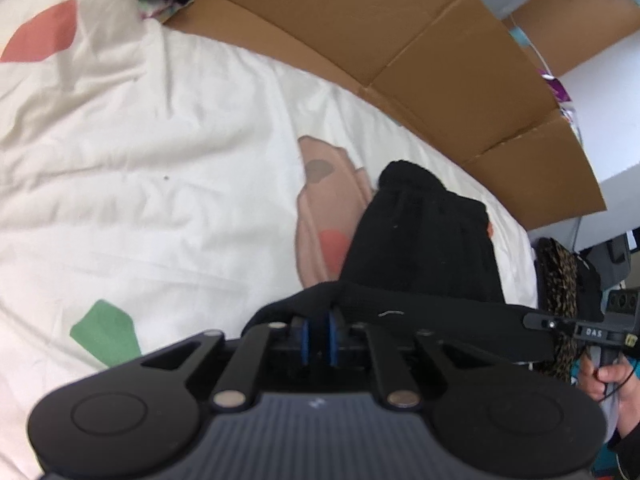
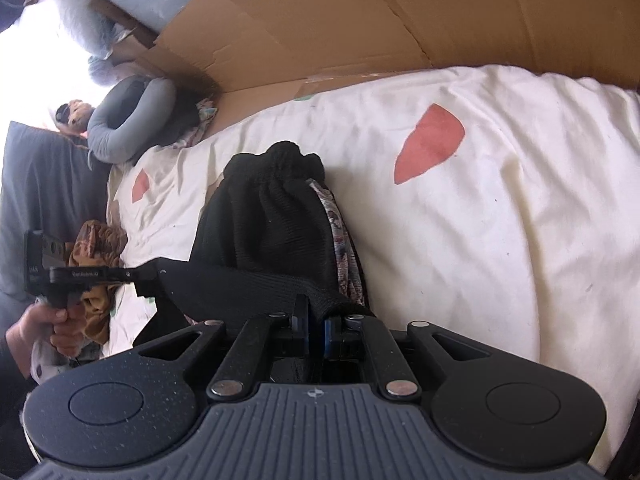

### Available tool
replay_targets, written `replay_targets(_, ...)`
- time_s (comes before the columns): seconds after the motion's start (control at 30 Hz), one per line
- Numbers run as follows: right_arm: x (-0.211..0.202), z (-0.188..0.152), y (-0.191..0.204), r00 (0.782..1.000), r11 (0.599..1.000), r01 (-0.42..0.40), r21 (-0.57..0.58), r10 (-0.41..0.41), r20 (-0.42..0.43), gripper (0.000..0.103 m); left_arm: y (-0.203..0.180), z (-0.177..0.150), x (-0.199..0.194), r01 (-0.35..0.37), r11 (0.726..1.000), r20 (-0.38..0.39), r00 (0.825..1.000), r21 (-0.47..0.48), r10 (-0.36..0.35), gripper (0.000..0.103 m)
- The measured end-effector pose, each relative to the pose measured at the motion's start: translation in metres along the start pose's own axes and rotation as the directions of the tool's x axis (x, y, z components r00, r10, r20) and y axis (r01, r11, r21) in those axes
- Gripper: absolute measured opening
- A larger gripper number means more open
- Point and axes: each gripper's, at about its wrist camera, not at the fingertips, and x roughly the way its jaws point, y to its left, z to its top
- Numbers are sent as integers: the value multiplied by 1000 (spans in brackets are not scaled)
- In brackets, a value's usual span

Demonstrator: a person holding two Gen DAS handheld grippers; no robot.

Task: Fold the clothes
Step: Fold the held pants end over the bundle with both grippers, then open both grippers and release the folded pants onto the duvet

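While black garment (image 1: 420,240) spans both fingers | left (image 1: 318,336) narrow, hem between | right (image 2: 316,328) pinching hem

I could not see where the black ribbed knit garment (image 1: 420,240) met the left gripper (image 1: 318,336): its edge hid the blue pads' tips. The right gripper (image 2: 316,334) was likewise buried in cloth. The patterned fabric (image 2: 344,248) under the garment showed only a strip, too little to name.
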Motion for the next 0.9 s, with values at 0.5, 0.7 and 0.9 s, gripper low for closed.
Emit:
replay_targets(0.5,-35,-17,29,979,975,181,-125,-167,118,62,-18,-26,-23,-79,991,38,996,106,76,57)
replay_targets(0.7,-36,-31,45,975,963,203,-178,-183,124,72,-26,-39,-10,-108,982,16,994,158,107,57)
replay_targets(0.9,-22,-52,54,972,940,235,-247,-224,73,78,-25,-42,2,-167,968,17,986,189,167,57)
